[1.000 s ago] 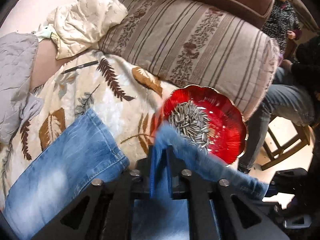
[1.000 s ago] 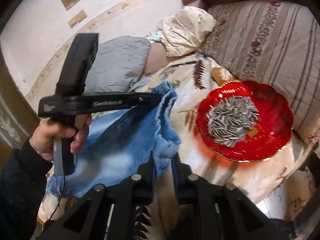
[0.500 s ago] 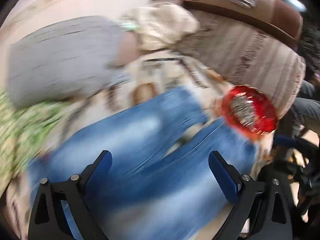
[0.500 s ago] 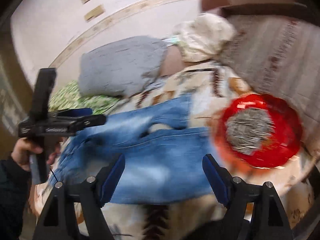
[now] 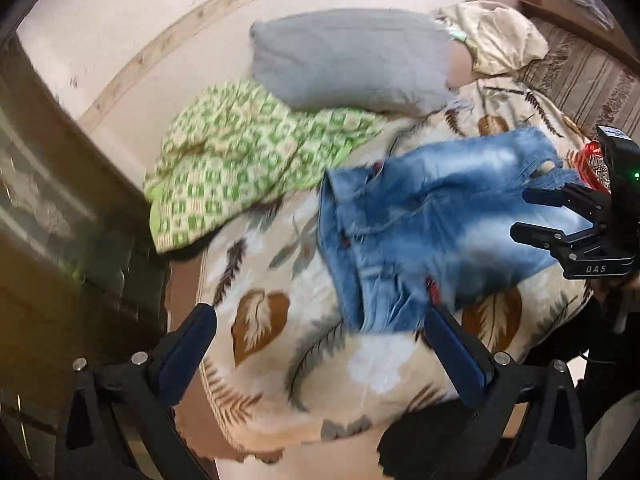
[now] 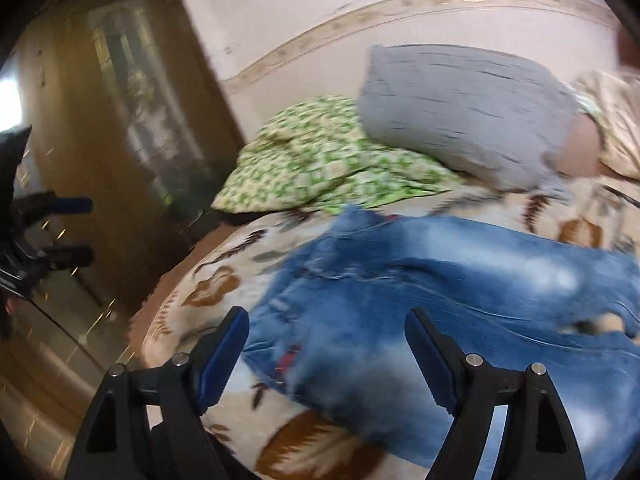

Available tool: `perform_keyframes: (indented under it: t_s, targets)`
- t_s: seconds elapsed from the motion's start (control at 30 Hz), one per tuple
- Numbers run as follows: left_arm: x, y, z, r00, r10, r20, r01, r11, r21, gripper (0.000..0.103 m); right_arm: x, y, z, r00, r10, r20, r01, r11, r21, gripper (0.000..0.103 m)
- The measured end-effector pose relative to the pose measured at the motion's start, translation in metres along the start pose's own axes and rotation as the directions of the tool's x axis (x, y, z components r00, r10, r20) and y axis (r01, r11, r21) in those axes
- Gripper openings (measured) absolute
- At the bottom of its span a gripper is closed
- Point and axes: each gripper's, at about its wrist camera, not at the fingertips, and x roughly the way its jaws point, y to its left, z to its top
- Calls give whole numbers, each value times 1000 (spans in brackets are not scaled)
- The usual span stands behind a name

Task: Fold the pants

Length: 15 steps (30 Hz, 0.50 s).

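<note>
Lying folded on the bed [image 5: 360,396], jeans [image 5: 432,232] run long axis left-right; waistband nearest left tongs [image 5: 320,344]. Both tongs spread, just opened, empty; right tongs [image 6: 326,344] over near edge.

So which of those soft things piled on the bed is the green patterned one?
The crumpled green-and-cream checked cloth, lying between the plain grey pillow and the blue jeans. Only it has green.
</note>
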Motion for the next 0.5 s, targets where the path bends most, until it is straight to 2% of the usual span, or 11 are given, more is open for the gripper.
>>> perform_keyframes:
  t_s: [0.1,0.2,0.3,0.4,0.47,0.5]
  targets:
    - [34,0,-14,999,-12,-37,10,1000,-29,103,13,16,-8,999,13,-38,-14,999,-35,82]
    - [73,-9,-24,996,-73,-50,68,993,-93,103,22,19,-13,997,-11,-76,7,998,-56,82]
    - [111,-18,-36,991,-134,-31,127,978,-164,103,32,7,-8,993,-37,-116,31,998,-53,83]
    - [141,-21,-43,986,-167,-12,159,954,-253,103,47,-3,-4,983,-52,-178,44,998,-47,85]
    - [163,-15,-47,978,-205,-18,188,923,-335,103,53,-3,-6,977,-59,-204,46,997,-66,86]
    - [175,-10,-49,971,-238,-18,212,895,-392,103,58,-1,-9,974,-56,-219,39,996,-82,86]
